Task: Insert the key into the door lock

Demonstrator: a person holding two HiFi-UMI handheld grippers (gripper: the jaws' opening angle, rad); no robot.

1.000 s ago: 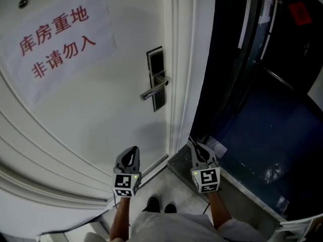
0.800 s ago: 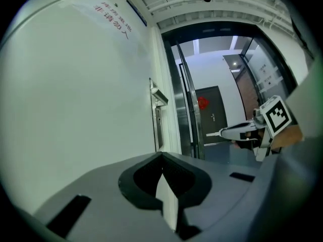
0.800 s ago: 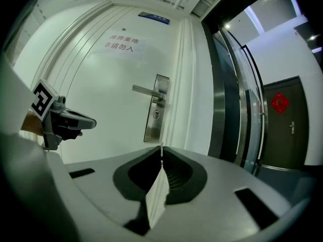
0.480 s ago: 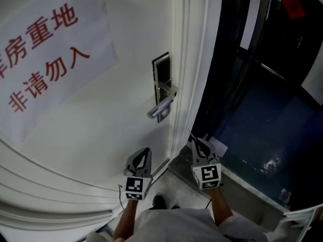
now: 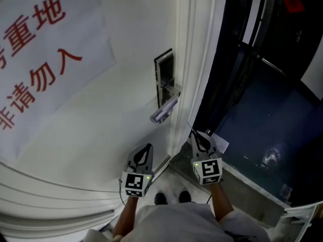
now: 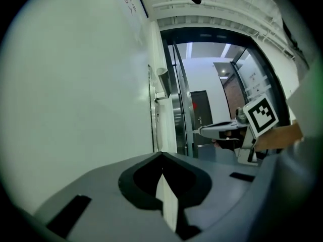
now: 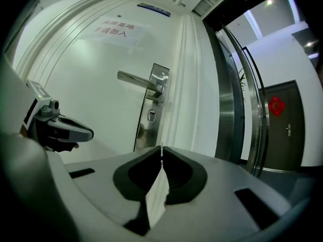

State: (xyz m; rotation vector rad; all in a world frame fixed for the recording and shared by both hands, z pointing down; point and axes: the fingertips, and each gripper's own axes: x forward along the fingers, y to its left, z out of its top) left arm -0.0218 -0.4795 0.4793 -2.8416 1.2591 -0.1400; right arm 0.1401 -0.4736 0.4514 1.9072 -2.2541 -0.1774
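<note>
A black-and-steel lock plate (image 5: 165, 79) with a lever handle (image 5: 165, 110) sits on the white door (image 5: 111, 115). In the right gripper view the keyhole (image 7: 151, 116) shows below the handle (image 7: 139, 79). My right gripper (image 5: 194, 133) is shut on a thin silver key (image 7: 161, 153), seen edge-on at the tips (image 7: 161, 147). It points level and sits below and to the right of the lock, apart from it. My left gripper (image 5: 148, 146) is shut and empty, low beside the door, with its tips (image 6: 161, 155) pointing along the door face.
A white paper sign with red characters (image 5: 45, 59) hangs on the door's left part. The white door frame (image 5: 194, 59) borders a dark glass and steel entrance (image 5: 262, 84) at the right. The person's shoes (image 5: 171, 198) stand by the threshold.
Both grippers and the head have moved closer to the door. The lock plate and handle now look larger and sit further right and lower in the head view.
</note>
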